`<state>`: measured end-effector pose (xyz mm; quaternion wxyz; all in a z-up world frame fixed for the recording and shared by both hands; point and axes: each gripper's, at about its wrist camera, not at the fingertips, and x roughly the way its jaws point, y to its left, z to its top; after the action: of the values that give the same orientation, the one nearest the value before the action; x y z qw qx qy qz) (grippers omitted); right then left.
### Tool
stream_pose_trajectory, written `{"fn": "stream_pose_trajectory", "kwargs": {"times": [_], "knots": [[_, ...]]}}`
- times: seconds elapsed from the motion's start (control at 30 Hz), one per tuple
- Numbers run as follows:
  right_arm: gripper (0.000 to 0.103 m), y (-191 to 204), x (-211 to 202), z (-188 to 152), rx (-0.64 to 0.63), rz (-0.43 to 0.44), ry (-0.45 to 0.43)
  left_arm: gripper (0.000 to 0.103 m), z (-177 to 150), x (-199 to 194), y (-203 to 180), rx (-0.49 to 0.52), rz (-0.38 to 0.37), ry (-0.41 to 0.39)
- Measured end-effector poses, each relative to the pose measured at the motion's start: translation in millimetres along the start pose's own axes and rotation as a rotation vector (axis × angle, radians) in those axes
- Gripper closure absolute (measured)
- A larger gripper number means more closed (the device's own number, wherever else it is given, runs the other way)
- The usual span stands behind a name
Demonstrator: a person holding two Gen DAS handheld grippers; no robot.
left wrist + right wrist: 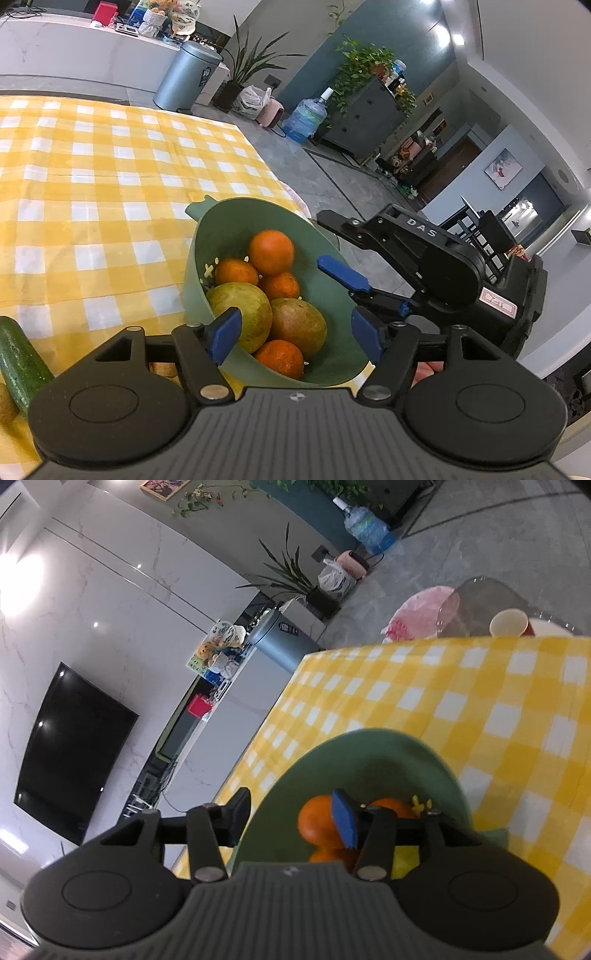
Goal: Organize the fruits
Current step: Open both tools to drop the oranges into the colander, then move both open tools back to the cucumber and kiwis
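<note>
Here, one worktop under a yellow-and-white checked cloth (110,177). One green plastic bowl (207,236) near its edge, holding two large greenish-brown round fruits (240,314) and four small oranges (271,252). One dark green cucumber (20,360) lying left of it. Left gripper (295,330) jaws open over the bowl, gripping nothing. Right gripper (291,819) jaws parted astride the bowl's wall, one inside, one outside, not pressing it.

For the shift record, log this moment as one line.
stage: oranges in green colander | left gripper: open, at near rim | right gripper: open, straddling rim | outside: cucumber on checked cloth
</note>
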<state>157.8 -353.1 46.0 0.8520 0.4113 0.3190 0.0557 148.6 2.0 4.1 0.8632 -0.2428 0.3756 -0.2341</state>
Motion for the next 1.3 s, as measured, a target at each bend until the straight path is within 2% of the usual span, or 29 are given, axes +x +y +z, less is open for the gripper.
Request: {"fn": "stream_pose_trajectory", "kwargs": {"times": [0.17,0.37,0.43,0.6,0.7,0.87,0.93,1.0,1.13,1.2,1.3], "knots": [[0.054,0,-5,0,0.001,0.013,0.003,0.024,0,-4,-10,0.043,0.034,-0.005],[0.04,10,-10,-4,-0.098,-0.008,-0.002,0.024,-3,-19,-27,0.103,0.052,-0.027],[0.031,12,-12,-6,-0.132,-0.007,-0.001,0.023,-4,-25,-31,0.113,0.075,-0.038],[0.027,18,-20,-15,-0.213,0.001,0.004,0.023,-6,-49,-35,0.112,0.148,-0.046],[0.032,20,-29,-25,-0.225,0.039,-0.022,0.022,-6,-71,-28,0.075,0.177,-0.087],[0.055,35,-37,-43,-0.275,0.133,0.019,0.022,-8,-98,-14,0.029,0.3,-0.109],[0.064,43,-39,-52,-0.317,0.147,0.056,0.022,-12,-105,-5,0.011,0.362,-0.105],[0.066,53,-42,-64,-0.373,0.161,0.101,0.022,-15,-109,3,-0.005,0.431,-0.091],[0.066,73,-47,-94,-0.504,0.222,0.263,0.022,-19,-114,23,-0.041,0.564,-0.085],[0.066,84,-47,-111,-0.58,0.212,0.296,0.022,-20,-116,33,-0.054,0.603,-0.08],[0.066,96,-33,-131,-0.639,0.091,0.356,0.022,-25,-113,49,-0.052,0.63,-0.041]]}}
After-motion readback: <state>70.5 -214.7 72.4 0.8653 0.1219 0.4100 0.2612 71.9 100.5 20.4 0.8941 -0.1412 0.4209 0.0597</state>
